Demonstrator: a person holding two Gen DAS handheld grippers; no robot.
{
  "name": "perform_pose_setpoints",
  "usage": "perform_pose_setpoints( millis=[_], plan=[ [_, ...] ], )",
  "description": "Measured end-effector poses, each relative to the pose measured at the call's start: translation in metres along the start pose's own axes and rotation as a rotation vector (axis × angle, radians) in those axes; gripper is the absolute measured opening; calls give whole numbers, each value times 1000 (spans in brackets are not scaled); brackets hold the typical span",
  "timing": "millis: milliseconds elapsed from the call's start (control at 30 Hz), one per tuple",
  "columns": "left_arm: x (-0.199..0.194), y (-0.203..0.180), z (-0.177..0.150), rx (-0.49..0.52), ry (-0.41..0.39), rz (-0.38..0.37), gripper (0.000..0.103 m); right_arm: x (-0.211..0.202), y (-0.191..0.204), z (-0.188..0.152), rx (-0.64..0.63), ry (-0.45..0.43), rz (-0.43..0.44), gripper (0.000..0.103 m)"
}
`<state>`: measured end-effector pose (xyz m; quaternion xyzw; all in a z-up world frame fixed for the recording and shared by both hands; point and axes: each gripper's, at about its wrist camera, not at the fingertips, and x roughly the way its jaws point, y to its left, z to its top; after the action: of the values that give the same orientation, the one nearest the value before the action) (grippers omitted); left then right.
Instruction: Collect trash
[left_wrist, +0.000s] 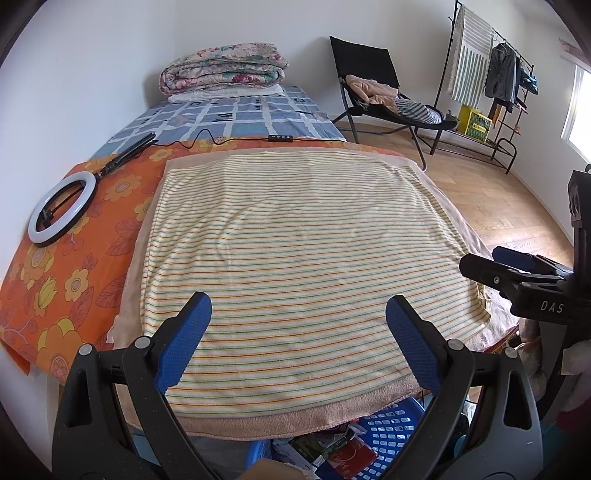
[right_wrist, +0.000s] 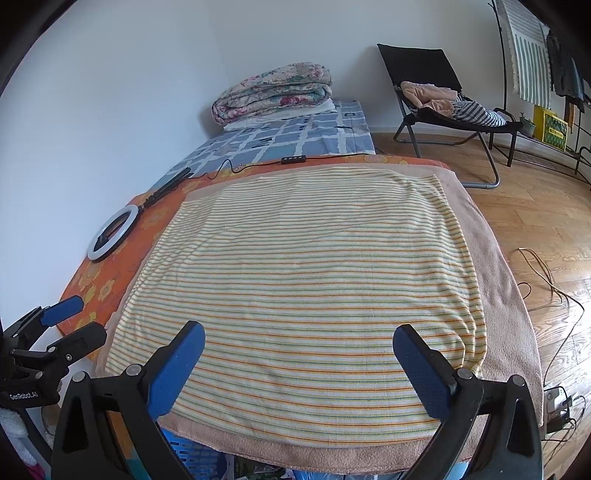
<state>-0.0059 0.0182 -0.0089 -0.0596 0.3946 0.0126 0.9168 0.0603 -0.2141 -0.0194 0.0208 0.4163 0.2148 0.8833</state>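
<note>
Both grippers hover empty, jaws spread wide: the left gripper (left_wrist: 299, 332) and right gripper (right_wrist: 299, 354) over the striped towel (left_wrist: 295, 240) on the bed (left_wrist: 236, 114). No trash lies on it. Wrappers show in the blue basket (left_wrist: 391, 432) below the bed's near edge. Collecting seems finished or unstarted; next, probably search elsewhere.
</note>
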Motion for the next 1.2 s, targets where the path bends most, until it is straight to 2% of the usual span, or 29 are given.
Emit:
perform_pose_setpoints(
  millis=[633,900,1000,1200],
  plan=[
    [3,2,0,37,11,26,97,0,-2,-1,2,-1,-3,103],
    [1,3,-2,61,17,16,97,2,-6,-5,16,-3,-6,103],
    [-2,2,-2,75,10,20,103,2,-5,-5,16,-1,-5,103],
    [-4,1,-4,82,20,31,103,3,-4,-6,18,-3,-7,103]
  ],
)
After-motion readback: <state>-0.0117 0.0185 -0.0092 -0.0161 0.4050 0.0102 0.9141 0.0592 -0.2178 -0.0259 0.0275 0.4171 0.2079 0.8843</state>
